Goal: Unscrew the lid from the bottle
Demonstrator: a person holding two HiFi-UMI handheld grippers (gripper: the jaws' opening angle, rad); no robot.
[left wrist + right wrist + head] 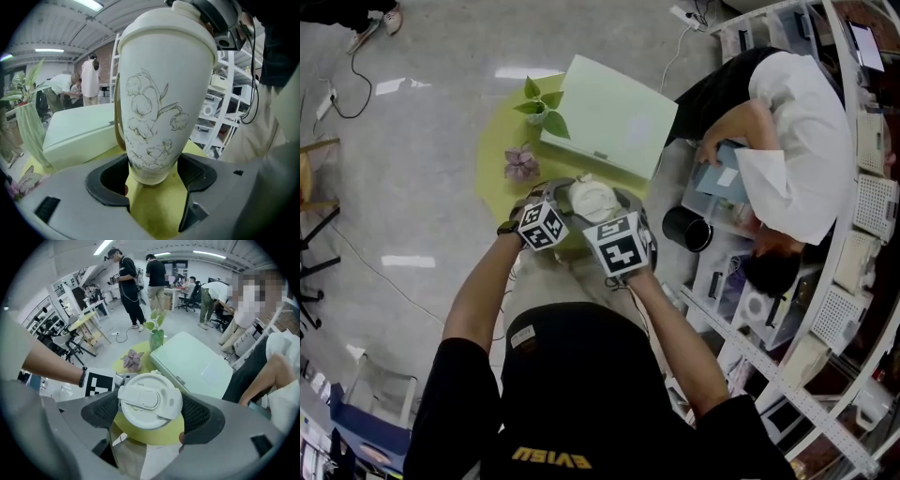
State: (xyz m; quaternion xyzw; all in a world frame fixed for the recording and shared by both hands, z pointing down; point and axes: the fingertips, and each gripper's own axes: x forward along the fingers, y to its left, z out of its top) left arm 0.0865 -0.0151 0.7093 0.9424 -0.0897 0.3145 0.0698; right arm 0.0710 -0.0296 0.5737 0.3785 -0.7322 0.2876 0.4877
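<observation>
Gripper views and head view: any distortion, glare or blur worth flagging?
Left gripper view: strong fisheye bulge, dark corners, bottle sharp and evenly lit. Right gripper view: same fisheye, lid crisp. Head view: ceiling-light glare on the floor, curved edges.

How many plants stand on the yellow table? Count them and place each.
2. A green leafy plant at the far edge beside the pale green box; a purple plant nearer the bottle. None seems hidden.

Cream bottle [161, 93] w/ grey line-drawn flowers; lid [149, 400] plain white. Yellow-green table [492, 159], pale mint box [614, 117], plant [542, 101] green lvs, small flower [522, 162] pink-purple. Grey floor [422, 187].
</observation>
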